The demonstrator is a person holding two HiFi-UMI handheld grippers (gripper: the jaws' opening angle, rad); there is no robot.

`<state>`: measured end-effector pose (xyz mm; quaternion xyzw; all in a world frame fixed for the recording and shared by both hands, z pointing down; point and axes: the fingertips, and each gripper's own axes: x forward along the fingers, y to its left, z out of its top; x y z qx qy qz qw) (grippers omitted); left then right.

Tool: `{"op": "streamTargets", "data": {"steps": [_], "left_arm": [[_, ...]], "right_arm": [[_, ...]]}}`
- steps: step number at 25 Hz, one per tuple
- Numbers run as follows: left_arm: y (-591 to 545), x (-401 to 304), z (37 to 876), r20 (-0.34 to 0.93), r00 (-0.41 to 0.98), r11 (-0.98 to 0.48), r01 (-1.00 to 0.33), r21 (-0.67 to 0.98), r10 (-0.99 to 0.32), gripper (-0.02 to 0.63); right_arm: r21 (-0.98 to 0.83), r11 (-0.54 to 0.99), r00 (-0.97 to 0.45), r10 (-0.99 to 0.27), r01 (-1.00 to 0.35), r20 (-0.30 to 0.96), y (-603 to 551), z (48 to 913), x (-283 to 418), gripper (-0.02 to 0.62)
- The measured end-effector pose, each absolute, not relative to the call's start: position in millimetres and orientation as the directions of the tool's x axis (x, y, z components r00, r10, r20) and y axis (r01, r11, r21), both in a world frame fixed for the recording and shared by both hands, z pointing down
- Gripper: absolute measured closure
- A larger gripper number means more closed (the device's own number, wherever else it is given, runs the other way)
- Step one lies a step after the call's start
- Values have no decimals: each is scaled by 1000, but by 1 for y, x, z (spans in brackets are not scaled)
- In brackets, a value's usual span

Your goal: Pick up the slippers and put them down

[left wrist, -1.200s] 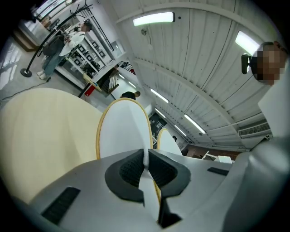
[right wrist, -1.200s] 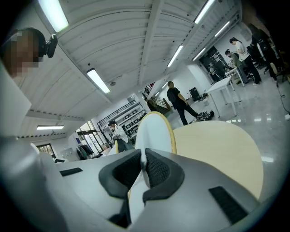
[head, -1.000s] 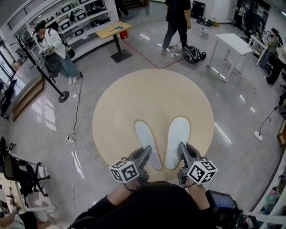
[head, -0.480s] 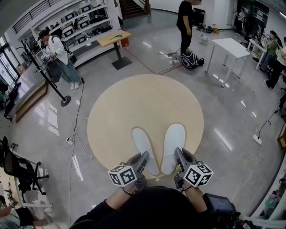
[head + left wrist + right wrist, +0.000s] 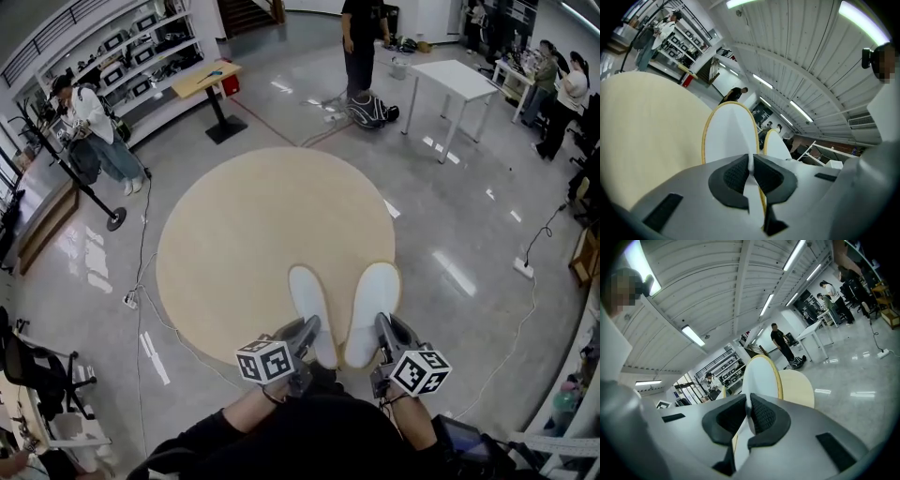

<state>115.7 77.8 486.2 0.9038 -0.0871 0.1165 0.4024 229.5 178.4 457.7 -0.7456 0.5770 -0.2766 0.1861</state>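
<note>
Two flat white slippers with thin yellow rims are held side by side, toes pointing away from me. My left gripper is shut on the heel of the left slipper. The right gripper is shut on the heel of the right slipper. In the left gripper view the left gripper's black pads pinch the left slipper edge-on. The right gripper view shows the right gripper clamped the same way on the right slipper. Both slippers hang over the near right part of a round beige surface.
The beige disc lies on a glossy grey floor. A white table stands at the back right and a small wooden table at the back left. People stand around the room's edges, cables run over the floor, and an office chair is at the left.
Both grippers have carried the slippers from nearer the disc's middle toward its near right edge. The right slipper's toe now reaches the rim. Both grips stay shut.
</note>
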Motion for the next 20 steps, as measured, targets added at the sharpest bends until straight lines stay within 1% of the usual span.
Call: {"op": "streamTargets", "data": {"steps": [4, 7, 13, 20], "left_arm": [[88, 155, 497, 297, 955, -656, -227, 719, -5, 571], [88, 185, 511, 309, 951, -647, -230, 727, 9, 571], [72, 259, 534, 344, 938, -611, -292, 736, -34, 571], [26, 299, 559, 407, 908, -545, -392, 741, -101, 571]], "right_arm": [[-586, -307, 215, -951, -750, 224, 193, 466, 262, 566], [-582, -325, 219, -944, -746, 247, 194, 478, 288, 566], [-560, -313, 165, -940, -767, 299, 176, 494, 361, 566], [-551, -287, 76, -924, -784, 374, 123, 513, 418, 566]]}}
